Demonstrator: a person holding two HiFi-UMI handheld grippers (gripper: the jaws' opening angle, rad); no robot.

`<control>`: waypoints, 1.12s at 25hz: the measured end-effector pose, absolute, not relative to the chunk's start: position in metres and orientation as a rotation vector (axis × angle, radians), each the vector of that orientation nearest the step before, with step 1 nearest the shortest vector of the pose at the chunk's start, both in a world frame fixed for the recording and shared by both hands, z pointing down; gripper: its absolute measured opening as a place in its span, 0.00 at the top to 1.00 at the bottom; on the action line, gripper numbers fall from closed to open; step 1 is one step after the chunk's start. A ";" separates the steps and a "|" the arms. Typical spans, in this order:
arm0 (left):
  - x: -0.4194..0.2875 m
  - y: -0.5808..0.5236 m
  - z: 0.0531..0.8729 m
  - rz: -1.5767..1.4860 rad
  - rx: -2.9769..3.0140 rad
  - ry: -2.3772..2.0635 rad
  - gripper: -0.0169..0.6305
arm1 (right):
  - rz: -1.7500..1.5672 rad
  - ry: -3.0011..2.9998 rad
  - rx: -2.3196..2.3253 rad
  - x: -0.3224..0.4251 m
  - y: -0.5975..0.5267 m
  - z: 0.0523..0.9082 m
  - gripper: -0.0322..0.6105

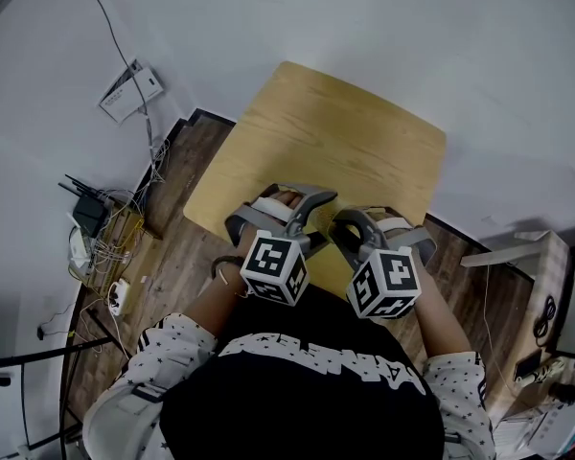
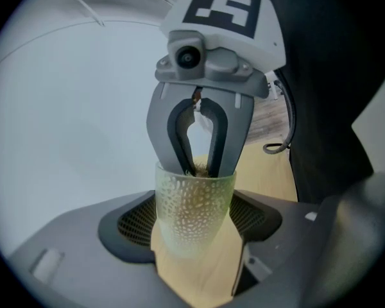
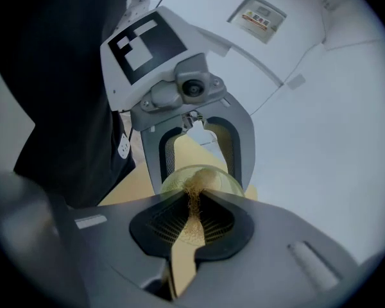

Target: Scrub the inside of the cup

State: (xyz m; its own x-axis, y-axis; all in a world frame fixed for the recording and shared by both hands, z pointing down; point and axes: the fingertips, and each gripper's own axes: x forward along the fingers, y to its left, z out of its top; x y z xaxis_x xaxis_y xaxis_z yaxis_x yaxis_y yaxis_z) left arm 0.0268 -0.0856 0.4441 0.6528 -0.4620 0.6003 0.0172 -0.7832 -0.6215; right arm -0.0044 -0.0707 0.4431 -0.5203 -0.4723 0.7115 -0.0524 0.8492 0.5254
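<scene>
Walls (image 1: pixel 412 27): plain white, evenly lit.
Floor (image 1: pixel 172 257): dark wood planks.
Bench (image 1: pixel 355 132): pale wood top, rounded corners.
Floor, left: black router (image 1: pixel 88 209) with antennas, beside a tangle of cables (image 1: pixel 125 233).
Wall, upper left: small labelled white box (image 1: pixel 131 90).
Right edge: pale shelf unit (image 1: pixel 537 257).
</scene>
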 end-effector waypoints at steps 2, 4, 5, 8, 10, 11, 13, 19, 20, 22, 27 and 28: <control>0.028 -0.086 0.445 -1.049 -2.288 0.340 0.42 | -0.670 -2.005 0.350 -0.003 -0.070 0.444 0.87; 0.029 -0.084 0.447 -1.049 -2.301 0.328 0.42 | -0.762 -1.957 0.302 -0.002 -0.068 0.445 0.87; 0.029 -0.084 0.447 -1.048 -2.309 0.323 0.42 | -0.798 -1.938 0.276 -0.002 -0.067 0.445 0.87; 0.030 -0.082 0.447 -1.044 -2.332 0.309 0.42 | -0.902 -1.873 0.199 -0.001 -0.064 0.446 0.87; 0.032 -0.082 0.446 -1.040 -2.335 0.304 0.42 | -0.949 -1.830 0.166 0.002 -0.064 0.449 0.87; 0.032 -0.082 0.446 -1.040 -2.331 0.305 0.42 | -0.954 -1.820 0.160 0.003 -0.065 0.450 0.87; 0.032 -0.084 0.445 -1.044 -2.321 0.314 0.42 | -0.942 -1.823 0.169 0.005 -0.067 0.451 0.87; 0.033 -0.087 0.442 -1.060 -2.279 0.339 0.42 | -0.830 -1.873 0.247 0.007 -0.073 0.449 0.87; 0.033 -0.088 0.442 -1.064 -2.267 0.339 0.43 | -0.807 -1.884 0.259 0.007 -0.074 0.449 0.87; 0.033 -0.088 0.443 -1.076 -2.249 0.333 0.43 | -0.755 -1.912 0.272 0.007 -0.075 0.450 0.87; 0.035 -0.086 0.446 -1.099 -2.219 0.315 0.43 | -0.587 -2.017 0.303 0.008 -0.072 0.453 0.87; 0.035 -0.086 0.447 -1.103 -2.210 0.313 0.43 | -0.541 -2.044 0.318 0.008 -0.072 0.453 0.87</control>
